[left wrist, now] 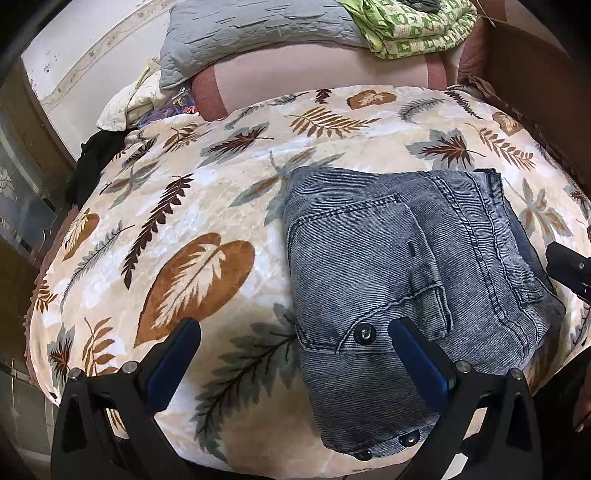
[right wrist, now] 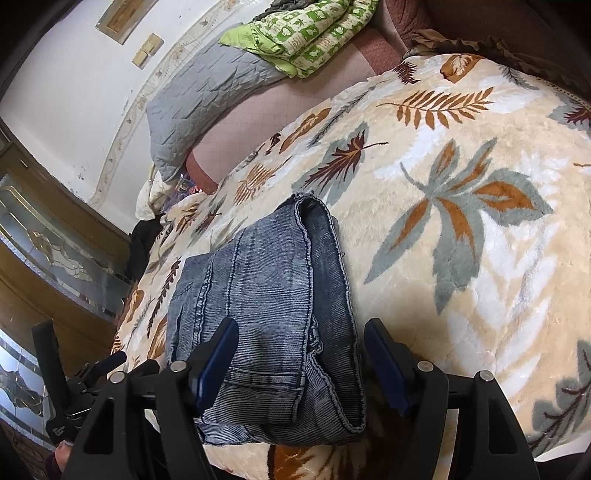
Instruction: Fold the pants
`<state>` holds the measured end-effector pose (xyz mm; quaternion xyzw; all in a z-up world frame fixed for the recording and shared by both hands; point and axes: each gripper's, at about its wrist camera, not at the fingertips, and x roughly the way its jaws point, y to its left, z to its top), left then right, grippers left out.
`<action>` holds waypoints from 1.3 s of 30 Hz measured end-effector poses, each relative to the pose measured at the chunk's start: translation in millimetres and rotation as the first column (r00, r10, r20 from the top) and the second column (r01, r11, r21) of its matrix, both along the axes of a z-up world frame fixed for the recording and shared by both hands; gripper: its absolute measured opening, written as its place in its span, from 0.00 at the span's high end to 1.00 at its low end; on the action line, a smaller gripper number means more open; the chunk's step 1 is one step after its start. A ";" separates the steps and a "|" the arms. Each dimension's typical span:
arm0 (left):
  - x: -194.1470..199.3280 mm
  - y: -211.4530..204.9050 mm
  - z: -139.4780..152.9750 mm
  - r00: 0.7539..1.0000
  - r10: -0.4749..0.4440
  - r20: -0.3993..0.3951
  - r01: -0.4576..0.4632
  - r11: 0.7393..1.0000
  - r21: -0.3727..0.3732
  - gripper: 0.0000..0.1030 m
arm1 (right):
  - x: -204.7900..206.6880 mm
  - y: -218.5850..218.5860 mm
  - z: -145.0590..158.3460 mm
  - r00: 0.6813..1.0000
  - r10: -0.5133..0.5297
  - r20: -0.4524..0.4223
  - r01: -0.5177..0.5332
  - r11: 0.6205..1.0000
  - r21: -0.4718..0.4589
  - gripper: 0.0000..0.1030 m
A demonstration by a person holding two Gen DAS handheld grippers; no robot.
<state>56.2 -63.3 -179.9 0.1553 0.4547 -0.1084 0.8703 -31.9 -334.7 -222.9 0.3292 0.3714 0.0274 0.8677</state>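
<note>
The pants (left wrist: 413, 280), blue-grey denim, lie folded into a compact stack on the leaf-patterned blanket (left wrist: 207, 206) covering the bed, near its front edge. A back pocket and metal rivets face upward in the left wrist view; the stacked folded layers show along the right side in the right wrist view.

The left claw (left wrist: 295, 350) hangs above the front left corner of the stack, jaws wide apart, nothing between the pads; the right-hand pad overlaps the denim in view, but contact cannot be confirmed. The right claw (right wrist: 301, 363) is likewise spread open over the stack's near right edge, gripping nothing.

A grey quilted pillow (left wrist: 236, 37) and a green patterned cloth (left wrist: 410, 26) lie at the head of the bed, well apart from the pants.
</note>
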 end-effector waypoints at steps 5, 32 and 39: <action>-0.1 -1.4 1.4 1.000 -0.005 0.001 0.005 1.000 -0.007 0.00 | -0.4 0.0 1.7 1.000 -0.001 0.004 0.002 1.000 -0.003 0.28; 10.2 -8.9 11.2 1.000 0.009 -0.029 -0.010 0.999 -0.040 0.00 | -6.0 -8.8 7.4 0.999 -0.016 0.034 0.015 0.999 0.034 0.28; 11.2 -7.3 10.5 1.000 0.008 -0.027 -0.009 0.999 -0.039 0.00 | -5.3 -7.0 7.3 0.999 -0.014 0.033 0.013 1.000 0.024 0.28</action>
